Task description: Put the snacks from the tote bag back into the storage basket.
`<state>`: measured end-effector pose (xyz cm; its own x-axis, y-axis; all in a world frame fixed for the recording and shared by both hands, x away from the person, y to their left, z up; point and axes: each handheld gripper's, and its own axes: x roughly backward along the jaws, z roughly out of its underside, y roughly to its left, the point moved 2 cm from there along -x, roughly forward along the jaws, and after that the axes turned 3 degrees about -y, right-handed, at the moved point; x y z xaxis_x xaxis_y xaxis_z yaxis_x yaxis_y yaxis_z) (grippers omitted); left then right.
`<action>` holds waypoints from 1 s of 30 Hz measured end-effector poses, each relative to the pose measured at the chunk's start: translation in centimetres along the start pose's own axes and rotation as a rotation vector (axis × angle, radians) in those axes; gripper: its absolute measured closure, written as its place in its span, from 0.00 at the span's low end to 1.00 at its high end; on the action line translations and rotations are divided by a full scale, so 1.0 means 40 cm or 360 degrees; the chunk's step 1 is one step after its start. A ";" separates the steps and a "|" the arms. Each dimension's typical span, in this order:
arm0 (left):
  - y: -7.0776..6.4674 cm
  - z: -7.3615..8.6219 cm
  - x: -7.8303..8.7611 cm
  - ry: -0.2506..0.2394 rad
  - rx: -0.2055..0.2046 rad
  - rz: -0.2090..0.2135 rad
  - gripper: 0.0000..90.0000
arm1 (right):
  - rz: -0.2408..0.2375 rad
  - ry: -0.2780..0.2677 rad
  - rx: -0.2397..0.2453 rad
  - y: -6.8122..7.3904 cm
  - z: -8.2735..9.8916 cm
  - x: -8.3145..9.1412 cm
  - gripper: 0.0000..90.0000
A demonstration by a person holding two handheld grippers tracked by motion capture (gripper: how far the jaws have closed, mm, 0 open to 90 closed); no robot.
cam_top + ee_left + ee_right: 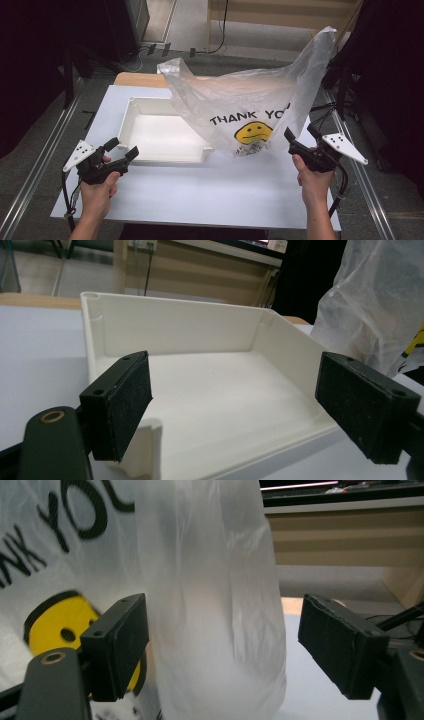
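My left gripper [235,405] has its jaws spread wide with nothing between the pads [122,405] but air, and past them I look straight into the white tray [180,327]. Its near wall is low and notched just beside my left pad, its far wall stands upright, and its floor is bare. From above, that left gripper [120,150] sits at the tray's near left corner, close to the rim [165,161] but, as far as I can tell, not touching it, with my left hand [97,192] wrapped around the handle.

My right gripper [220,650] is open too, jaws well apart. A fold of the clear plastic bag [210,605] stands in the gap between them, close against my left-hand pad [117,647]; whether that pad truly touches the film I cannot tell. The other pad is clear of it. In the high view my right gripper [300,137] is at the bag's lower right edge, held by my right hand [314,181].

The bag [250,100] stands puffed up on the white table [225,192], its left part over the tray's right end. It carries black "THANK YOU" lettering and a yellow face [254,132], and one handle rises high at the back right
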<state>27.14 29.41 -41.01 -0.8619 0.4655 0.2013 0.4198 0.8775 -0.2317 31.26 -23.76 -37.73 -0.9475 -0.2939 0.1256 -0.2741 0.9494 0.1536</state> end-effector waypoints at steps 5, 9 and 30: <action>-0.040 -0.037 -0.037 -0.0012 -0.0054 0.0045 0.18 | -0.0070 0.0014 -0.0047 -0.004 -0.030 -0.032 0.25; -0.061 -0.051 -0.057 -0.0030 -0.0071 0.0077 0.18 | -0.0141 0.0005 -0.0073 -0.004 -0.025 -0.042 0.40; -0.243 -0.063 -0.232 -0.0030 -0.0131 0.0377 0.19 | -0.0295 0.0099 -0.0053 -0.001 0.013 -0.055 1.00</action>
<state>31.78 16.84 -38.21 -0.7414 0.6578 0.1327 0.6320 0.7509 -0.1916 33.28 -23.08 -38.52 -0.8691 -0.4705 0.1524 -0.4363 0.8745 0.2120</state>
